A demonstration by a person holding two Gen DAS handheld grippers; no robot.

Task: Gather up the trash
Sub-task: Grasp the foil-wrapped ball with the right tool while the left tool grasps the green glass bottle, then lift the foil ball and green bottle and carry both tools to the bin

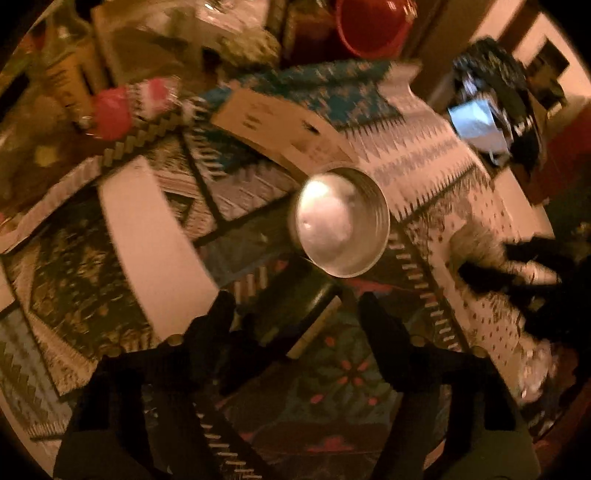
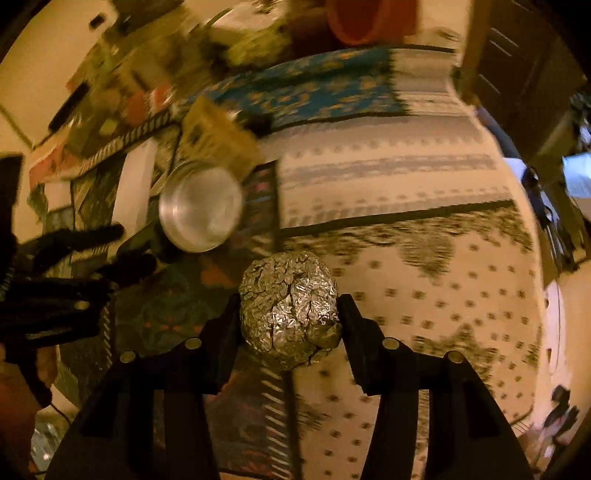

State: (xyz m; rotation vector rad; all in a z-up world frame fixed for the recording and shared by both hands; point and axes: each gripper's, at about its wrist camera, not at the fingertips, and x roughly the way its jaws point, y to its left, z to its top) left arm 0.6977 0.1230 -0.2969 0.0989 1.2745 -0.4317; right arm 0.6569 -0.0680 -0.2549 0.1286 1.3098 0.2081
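Gripping a crumpled ball of foil, the right gripper has both black fingers pressed against its sides, pointing steeply down at a patchwork of patterned cloths spread below. Off to that gripper's left, an open metal tin stands upright, its shiny inside facing up, with a cardboard box just behind it.

From the left wrist view, the left gripper hangs over the cloths with its jaws apart and nothing between them. The tin sits just beyond its fingertips, not touched. A dark oblong object lies between the fingers on the cloth; blur hides what it is. A red bucket stands at the far edge, and a pink-capped bottle lies on its side among clutter.
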